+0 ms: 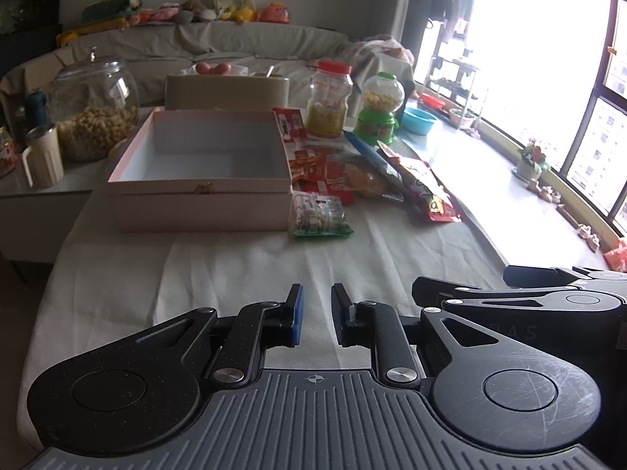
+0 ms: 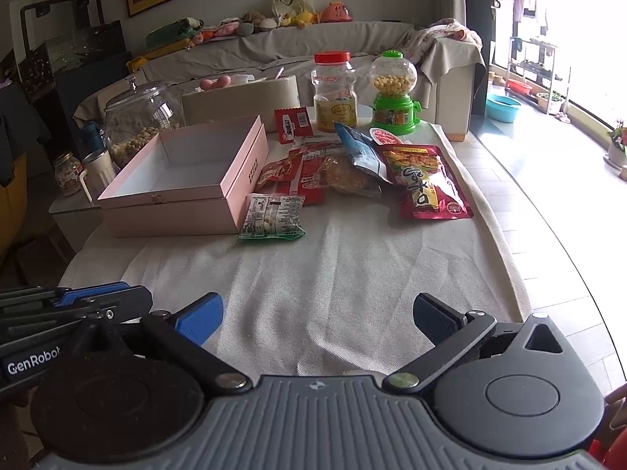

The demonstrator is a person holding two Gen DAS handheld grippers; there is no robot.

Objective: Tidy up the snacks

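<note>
Both grippers poised low over the cloth-covered counter (image 2: 313,274), snacks not yet touched.

Nearest: left gripper (image 1: 316,315) with jaws nearly together, empty; right gripper (image 2: 317,319) with jaws wide apart, empty. Farther: green-edged clear snack packet (image 2: 272,217) touching the open pink cardboard box (image 2: 188,180), red and blue pouches piled just beside. Risk: slick overlapping wrappers sliding or dragging neighbours, thin packets slipping from a shallow pinch.
</note>
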